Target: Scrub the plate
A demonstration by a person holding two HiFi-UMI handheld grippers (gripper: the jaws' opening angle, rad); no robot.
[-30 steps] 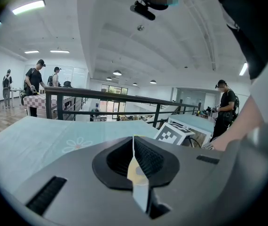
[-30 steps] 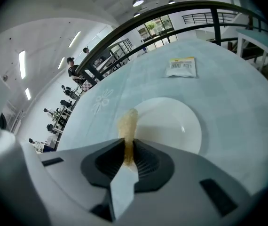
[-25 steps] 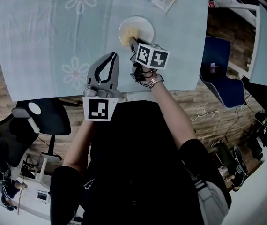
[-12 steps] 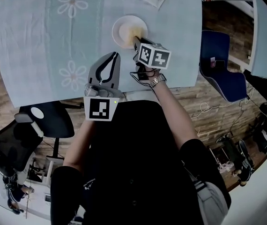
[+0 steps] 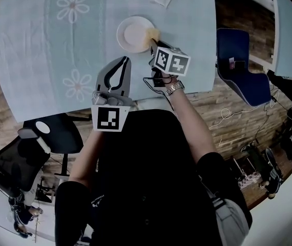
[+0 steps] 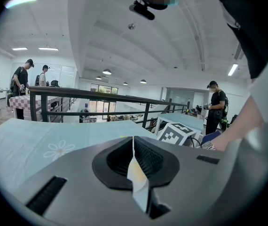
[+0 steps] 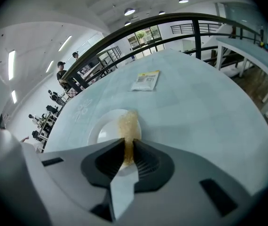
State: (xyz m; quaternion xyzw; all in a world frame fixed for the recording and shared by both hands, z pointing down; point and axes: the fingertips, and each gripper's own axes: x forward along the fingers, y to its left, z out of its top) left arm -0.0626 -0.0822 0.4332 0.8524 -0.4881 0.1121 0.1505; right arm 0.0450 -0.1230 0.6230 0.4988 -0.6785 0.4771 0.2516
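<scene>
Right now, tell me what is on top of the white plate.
A yellow scrubbing sponge, gripped by the right tool, lies over the round white plate's rim. The plate beneath it is covered.

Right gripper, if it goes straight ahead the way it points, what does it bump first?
Probably the plate: the sponge held in the right gripper reaches over its rim, though contact is unclear.
</scene>
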